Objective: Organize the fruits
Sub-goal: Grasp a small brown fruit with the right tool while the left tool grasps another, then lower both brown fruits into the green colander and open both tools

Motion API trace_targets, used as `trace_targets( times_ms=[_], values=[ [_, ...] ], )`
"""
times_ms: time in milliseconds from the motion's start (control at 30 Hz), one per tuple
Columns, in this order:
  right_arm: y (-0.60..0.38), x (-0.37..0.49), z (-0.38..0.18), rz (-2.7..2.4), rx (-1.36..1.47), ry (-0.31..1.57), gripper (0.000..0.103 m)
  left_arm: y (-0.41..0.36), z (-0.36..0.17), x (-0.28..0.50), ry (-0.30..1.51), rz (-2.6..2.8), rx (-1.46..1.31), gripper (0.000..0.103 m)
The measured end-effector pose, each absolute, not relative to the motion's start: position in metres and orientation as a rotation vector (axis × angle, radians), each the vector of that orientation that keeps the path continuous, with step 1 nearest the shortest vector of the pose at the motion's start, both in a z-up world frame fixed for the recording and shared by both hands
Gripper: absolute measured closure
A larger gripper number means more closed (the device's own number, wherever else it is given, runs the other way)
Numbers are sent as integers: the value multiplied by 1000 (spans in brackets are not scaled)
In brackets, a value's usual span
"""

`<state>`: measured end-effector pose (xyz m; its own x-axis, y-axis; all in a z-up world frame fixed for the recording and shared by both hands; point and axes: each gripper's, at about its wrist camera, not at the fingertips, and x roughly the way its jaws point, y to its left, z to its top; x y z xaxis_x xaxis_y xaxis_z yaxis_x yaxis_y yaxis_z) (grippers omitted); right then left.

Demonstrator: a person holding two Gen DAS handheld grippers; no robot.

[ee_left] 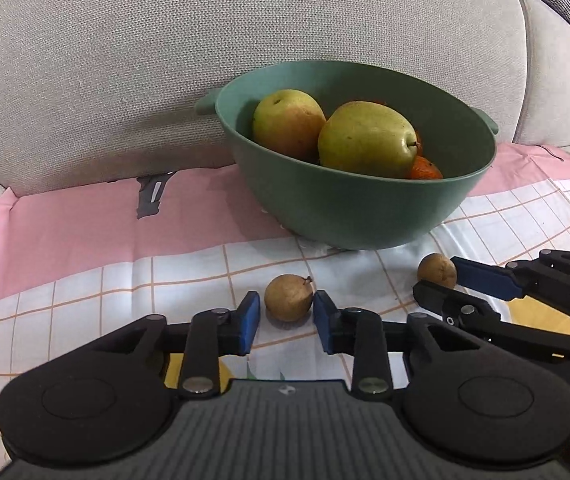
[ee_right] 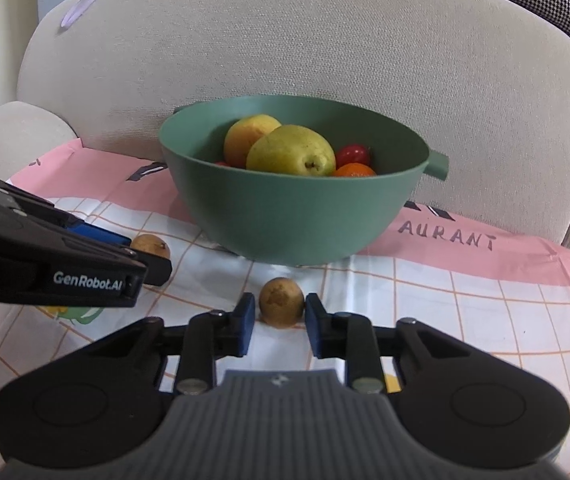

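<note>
A green bowl (ee_left: 349, 208) stands on the checked cloth and holds two yellow-green pears (ee_left: 365, 138), an orange (ee_left: 425, 170) and a red tomato (ee_right: 352, 155). Two small brown round fruits lie on the cloth in front of it. My left gripper (ee_left: 286, 306) is open with its jaws on either side of one brown fruit (ee_left: 288, 298), close to it. My right gripper (ee_right: 279, 312) is open around the other brown fruit (ee_right: 281, 300), its right pad nearly touching it. Each gripper also shows in the other's view: the right gripper (ee_left: 441, 280) and the left gripper (ee_right: 141, 252).
The pink and white checked cloth (ee_left: 105, 296) covers a beige sofa seat, with the backrest (ee_left: 165, 60) right behind the bowl. The bowl has small side handles (ee_right: 439, 164). A black-and-white checked fabric (ee_right: 545, 0) lies at the top right.
</note>
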<state>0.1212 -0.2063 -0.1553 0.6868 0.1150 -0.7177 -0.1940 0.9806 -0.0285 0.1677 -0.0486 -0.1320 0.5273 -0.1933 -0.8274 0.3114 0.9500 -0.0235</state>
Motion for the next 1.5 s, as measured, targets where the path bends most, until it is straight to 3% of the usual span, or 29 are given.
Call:
trace_targets(
  times_ms=[133,700,1500],
  values=[
    [-207,121,-156,172,-100,797,82,-51,-131,170,974,-306,130,74],
    [-206,111,-140,193,-116,770,82,-53,-109,159,961,-287,132,74],
    [-217,74,-41,235,-130,633,82,-63,-24,126,868,-363,179,74]
  ],
)
